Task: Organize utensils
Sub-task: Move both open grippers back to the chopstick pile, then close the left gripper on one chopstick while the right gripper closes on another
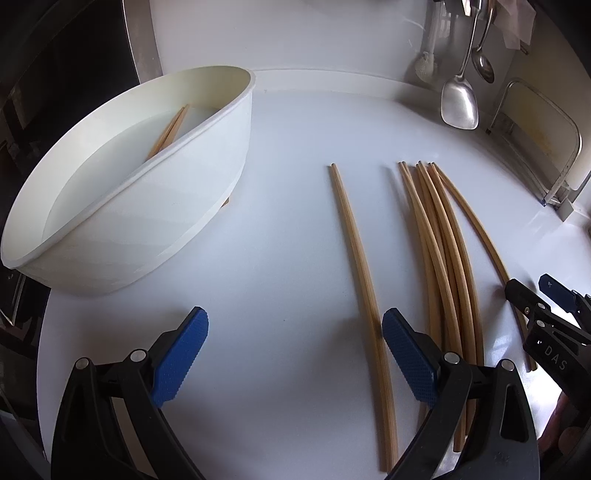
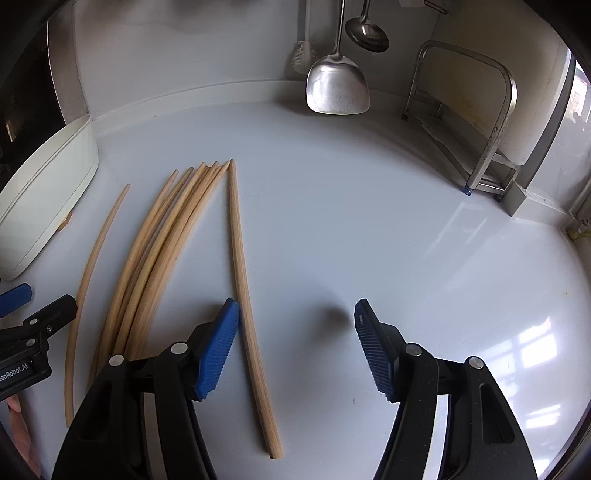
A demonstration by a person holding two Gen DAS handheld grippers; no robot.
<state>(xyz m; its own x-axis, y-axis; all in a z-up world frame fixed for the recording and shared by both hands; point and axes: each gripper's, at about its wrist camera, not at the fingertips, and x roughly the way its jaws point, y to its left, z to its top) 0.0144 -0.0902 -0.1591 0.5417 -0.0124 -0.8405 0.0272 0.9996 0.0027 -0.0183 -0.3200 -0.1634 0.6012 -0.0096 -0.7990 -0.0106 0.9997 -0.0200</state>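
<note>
1. A bundle of chopsticks (image 1: 447, 258) lies flat on the white counter (image 1: 295, 229), to the right of the white tub (image 1: 155, 221). They are thin, round, pale wooden sticks, tips close together at the far end, overlapping one another.
2. One single chopstick (image 1: 360, 277) lies apart from the bundle, between it and the tub. Another lone chopstick (image 2: 245, 295) lies on the bundle's far side from the tub.
3. The tub is a long, oval, smooth plastic container with a plain rim. Inside it lie two chopsticks in the tub (image 1: 168, 131), partly hidden by the near wall.
4. The left gripper (image 1: 295, 358) hovers over the counter in front of the tub, its fingers wide apart and holding nothing; the single chopstick runs just inside its right finger (image 1: 408, 360), whose pad is blue and ribbed.
5. The right gripper (image 2: 297, 349) is on the bundle's side away from the tub, fingers wide apart and empty; the lone chopstick passes beside its left finger (image 2: 218, 350).
6. Beyond the bundle, a shiny metal spatula (image 2: 338, 86) and a ladle (image 2: 367, 33) hang against the wall, and a metal rack (image 2: 476, 122) stands in the corner.
</note>
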